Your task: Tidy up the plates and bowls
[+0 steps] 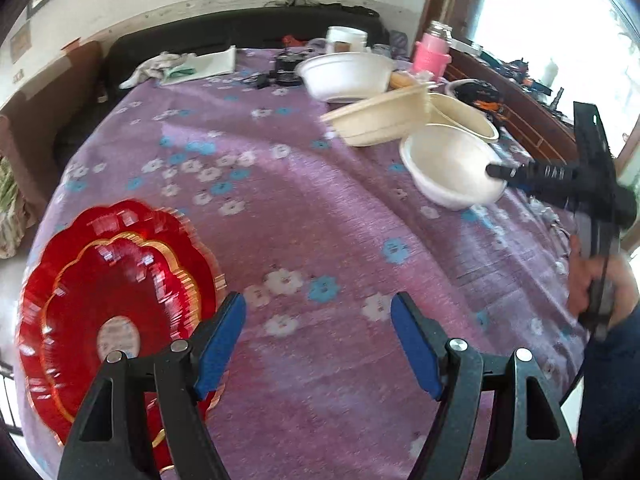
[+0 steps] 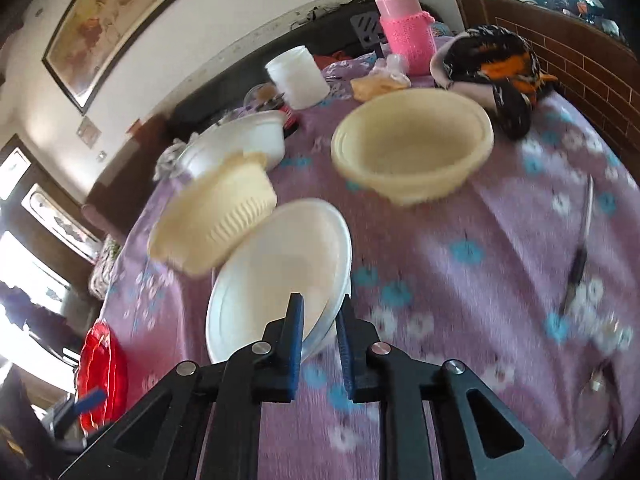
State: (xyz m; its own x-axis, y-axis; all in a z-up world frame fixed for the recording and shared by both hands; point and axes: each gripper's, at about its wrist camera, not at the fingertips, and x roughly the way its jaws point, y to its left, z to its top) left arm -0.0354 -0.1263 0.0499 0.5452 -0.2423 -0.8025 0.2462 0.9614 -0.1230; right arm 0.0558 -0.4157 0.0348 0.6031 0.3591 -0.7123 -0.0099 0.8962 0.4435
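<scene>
The right gripper (image 2: pixel 319 316) is clamped on the near rim of a white bowl (image 2: pixel 276 268), which tilts up off the purple cloth (image 2: pixel 460 300). A cream bowl (image 2: pixel 212 220) leans against its far edge; a second cream bowl (image 2: pixel 412 148) stands upright beyond, apart. Another white bowl (image 2: pixel 240 140) sits further back. The left gripper (image 1: pixel 318 340) hangs over bare cloth with jaws wide apart and nothing between them. Just left of it lie stacked red plates (image 1: pixel 112 280). A pink bottle (image 2: pixel 404 28) stands at the back.
</scene>
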